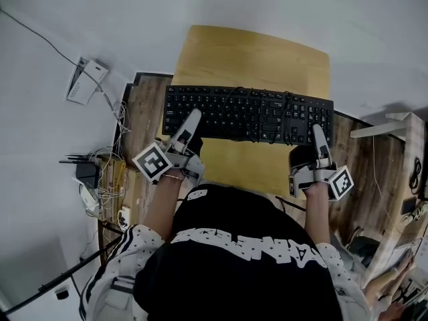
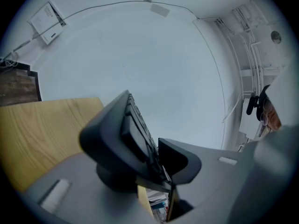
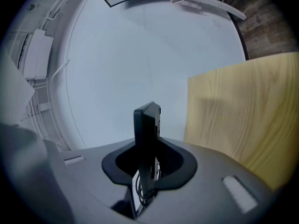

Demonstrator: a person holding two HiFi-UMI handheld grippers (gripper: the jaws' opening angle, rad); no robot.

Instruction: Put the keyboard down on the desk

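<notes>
Claws first: our left claw [image 1: 189,127] is clamped on the left end of the keyboard [image 1: 247,112], right claw [image 1: 319,139] pinching its right end, so we've got it held across the wooden desk [image 1: 254,55], seemingly not down yet. Looks like the lowering step; next we'd ease both ends down evenly, then release. Black, full-size, cable [image 1: 289,116] looped over it.

pale wood desk [image 1: 254,52] with a light, even grain, far edge set toward a white wall [image 1: 301,12], both far corners in view. below it, dark plank floor [image 1: 144,105], showing past the top on the left and the right. at the left, by the wall, a tangle of cables [image 1: 107,179] with a small black box [image 1: 85,172] among them.
</notes>
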